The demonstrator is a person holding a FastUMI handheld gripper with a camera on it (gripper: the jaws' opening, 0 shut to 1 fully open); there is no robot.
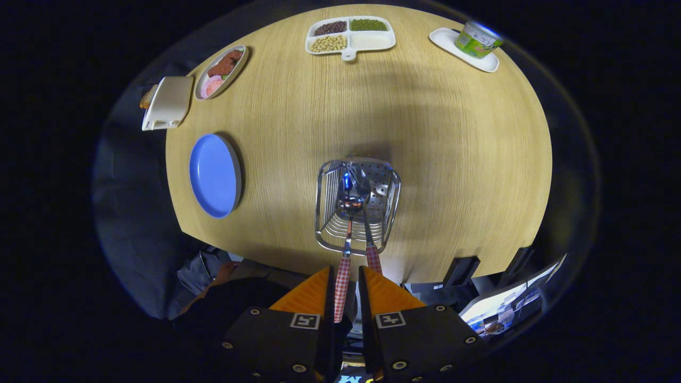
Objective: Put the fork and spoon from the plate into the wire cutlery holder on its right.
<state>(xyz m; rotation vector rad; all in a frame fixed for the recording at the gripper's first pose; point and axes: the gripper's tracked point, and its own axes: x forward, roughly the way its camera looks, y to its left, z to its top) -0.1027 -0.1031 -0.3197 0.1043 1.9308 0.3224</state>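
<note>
I look down from above on the wire cutlery holder [357, 205], which stands on the wooden table just ahead of my fingers. Two utensils with red-checked handles lean in it, heads down. The spoon [343, 276] has its bowl inside the holder. Its handle runs back between my fingers, close to the left one, with a dark slit toward the right one. The second handle, the fork's [373, 259], rests on the holder's near rim beside my right fingertip. My gripper [346, 279] is open by a narrow gap. The blue plate [214, 175] lies bare to the holder's left.
At the table's far side are a white divided tray of beans [351, 36], an oval dish of food [221, 72], a white box [167, 102] and a green cup on a white tray [477, 40]. The table's near edge runs just under the holder.
</note>
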